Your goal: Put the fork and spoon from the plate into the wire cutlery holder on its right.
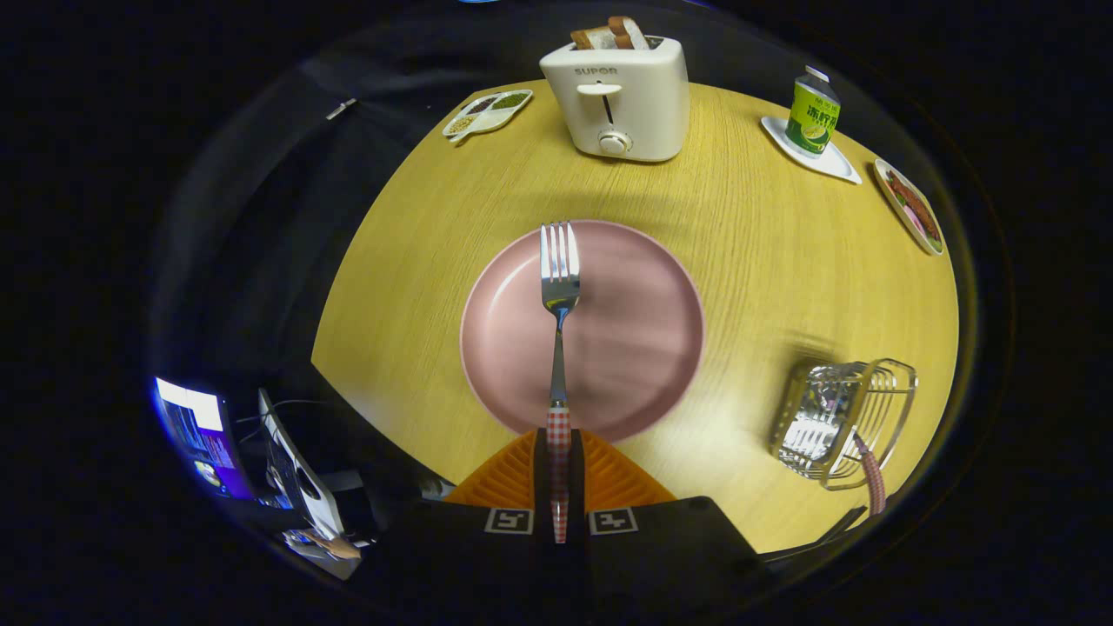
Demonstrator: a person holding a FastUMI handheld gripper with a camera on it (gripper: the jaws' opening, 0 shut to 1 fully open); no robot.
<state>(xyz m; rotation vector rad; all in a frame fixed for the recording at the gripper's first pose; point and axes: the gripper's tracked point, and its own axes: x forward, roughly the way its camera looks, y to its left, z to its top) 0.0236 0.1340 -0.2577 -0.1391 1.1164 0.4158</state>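
Our tool (558,469) grips the fork (559,287) by its checked handle above the pink plate (643,348); the wire holder (843,422) sits toward the desk's (765,261) right edge.

Round wooden table (765,261), yellow-toned, grain visible, evenly lit with a soft shadow ahead of the toaster (619,100). Toaster stands at the far edge with bread in its slots. Divided dish (487,113) to its left; can (814,115) on a white tray, then a food plate (909,207), to its right. Dark cloth surrounds. A lit screen (198,433) sits low beside the table.
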